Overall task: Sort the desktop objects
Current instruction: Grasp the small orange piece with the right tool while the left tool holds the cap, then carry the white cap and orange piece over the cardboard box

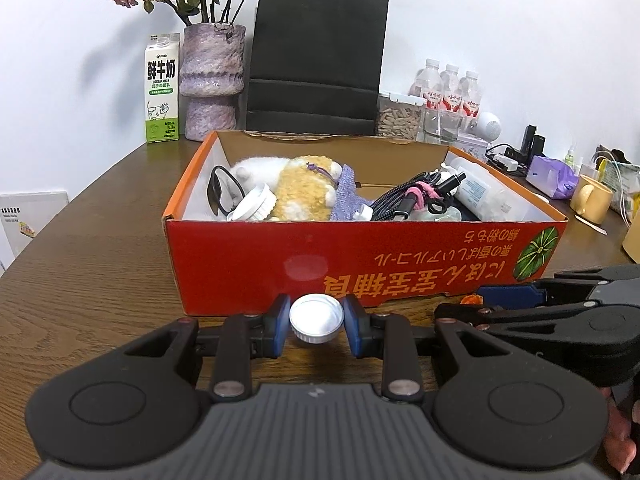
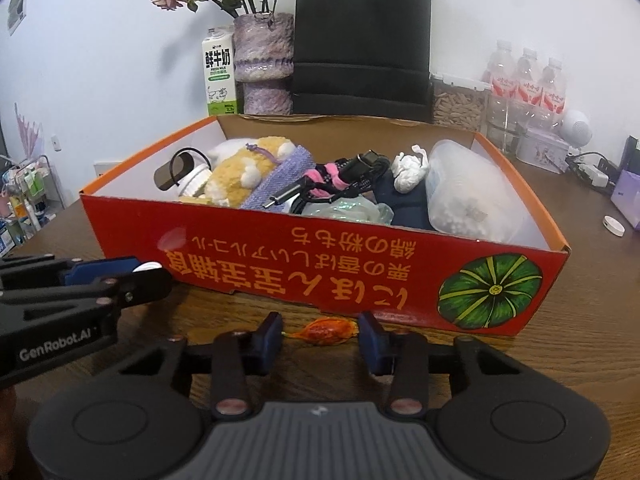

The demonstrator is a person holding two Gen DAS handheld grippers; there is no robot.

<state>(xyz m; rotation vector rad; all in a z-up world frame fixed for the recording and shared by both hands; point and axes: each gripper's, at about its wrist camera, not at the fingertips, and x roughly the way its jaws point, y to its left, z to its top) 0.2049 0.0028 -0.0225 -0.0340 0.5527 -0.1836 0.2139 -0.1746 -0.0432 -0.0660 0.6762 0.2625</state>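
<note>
Claws are seen low over the surface, just before the red box. A white cap is clamped between the pads of the left claw, near the box's front wall. An orange sweet lies on the surface between the fingers of the right claw; its pads are set apart and are not pressed on it. A plush toy and cables are held in the box.
</note>
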